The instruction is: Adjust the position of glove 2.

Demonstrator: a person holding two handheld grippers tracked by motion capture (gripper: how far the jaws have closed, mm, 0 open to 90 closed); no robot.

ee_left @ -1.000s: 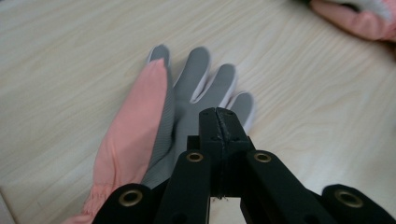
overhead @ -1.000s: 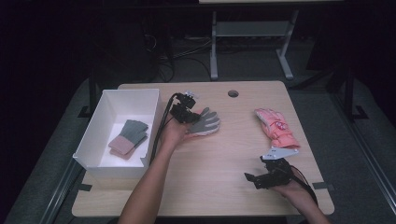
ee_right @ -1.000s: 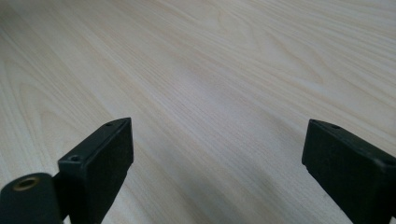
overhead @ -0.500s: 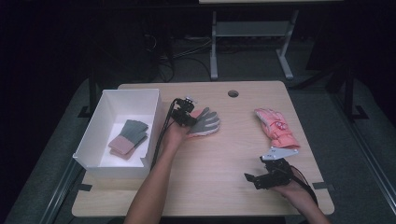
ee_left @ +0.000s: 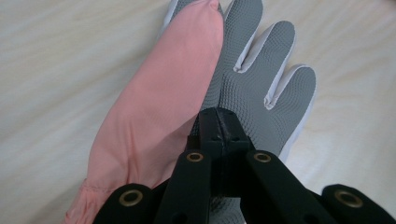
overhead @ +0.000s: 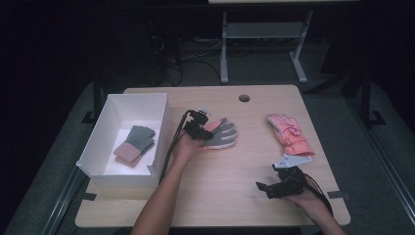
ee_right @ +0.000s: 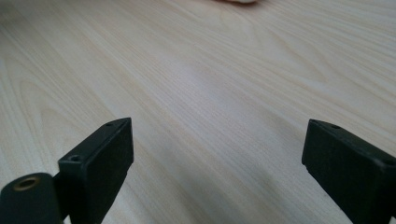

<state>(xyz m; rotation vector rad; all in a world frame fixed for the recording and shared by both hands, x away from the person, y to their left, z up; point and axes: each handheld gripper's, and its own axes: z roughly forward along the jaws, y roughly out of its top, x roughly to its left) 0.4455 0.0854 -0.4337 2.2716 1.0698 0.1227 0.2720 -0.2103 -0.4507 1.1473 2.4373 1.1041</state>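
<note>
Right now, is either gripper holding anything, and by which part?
The left gripper is shut on the grey-palmed glove, pinching its palm area. The right gripper is open over bare table.

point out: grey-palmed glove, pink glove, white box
grey-palmed glove (overhead: 224, 136), high view, on its grey palm.
pink glove (overhead: 289, 135), high view, mid back of the glove.
white box (overhead: 165, 128), high view, on its right wall.

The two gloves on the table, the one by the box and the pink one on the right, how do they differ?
The grey-palmed glove lies palm up, pinched in the shut left gripper; the pink glove lies untouched, pink side up. The first sits mid-table beside the white box, the second near the right edge. Both rest on the wooden table.
</note>
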